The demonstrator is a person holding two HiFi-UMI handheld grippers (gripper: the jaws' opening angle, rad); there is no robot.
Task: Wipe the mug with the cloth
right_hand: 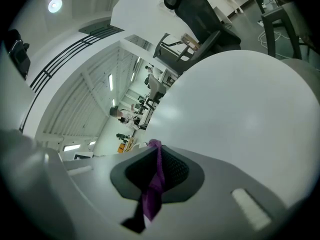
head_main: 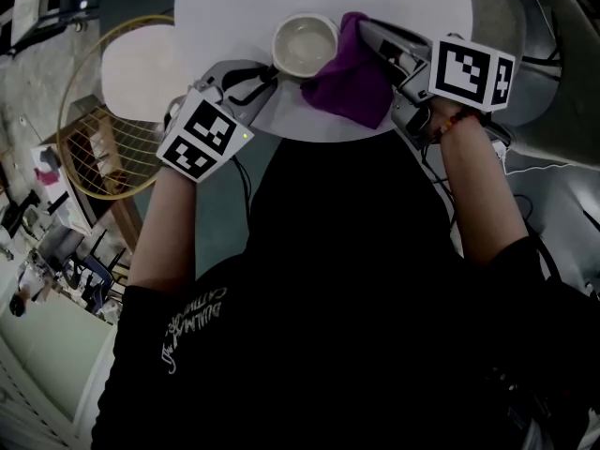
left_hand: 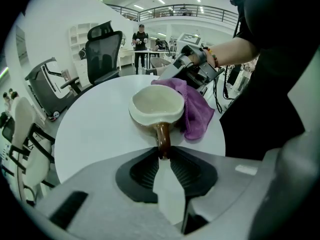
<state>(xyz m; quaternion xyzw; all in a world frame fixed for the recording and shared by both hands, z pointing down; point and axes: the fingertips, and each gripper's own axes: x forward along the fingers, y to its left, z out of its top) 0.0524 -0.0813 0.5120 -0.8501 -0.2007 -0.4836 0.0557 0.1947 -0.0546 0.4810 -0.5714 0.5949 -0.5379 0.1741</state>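
Dark shirt (head_main: pixel 328 326), nearest. Head view: mug (head_main: pixel 306 45) just beyond my left gripper (head_main: pixel 262 78), cloth (head_main: pixel 352 78) touching it. Left gripper view: jaws clamp the handle (left_hand: pixel 162 138); rigid, breakable ceramic, I judge. Right gripper view: right gripper (right_hand: pixel 157 159) pinches limp cloth.

Bright ceiling strips (left_hand: pixel 160 0) light the room; both gripper views bulge, dark at the corners.

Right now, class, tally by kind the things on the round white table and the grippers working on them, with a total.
mug: 1
cloth, purple: 1
grippers: 2, the left gripper and the right gripper
total: 4
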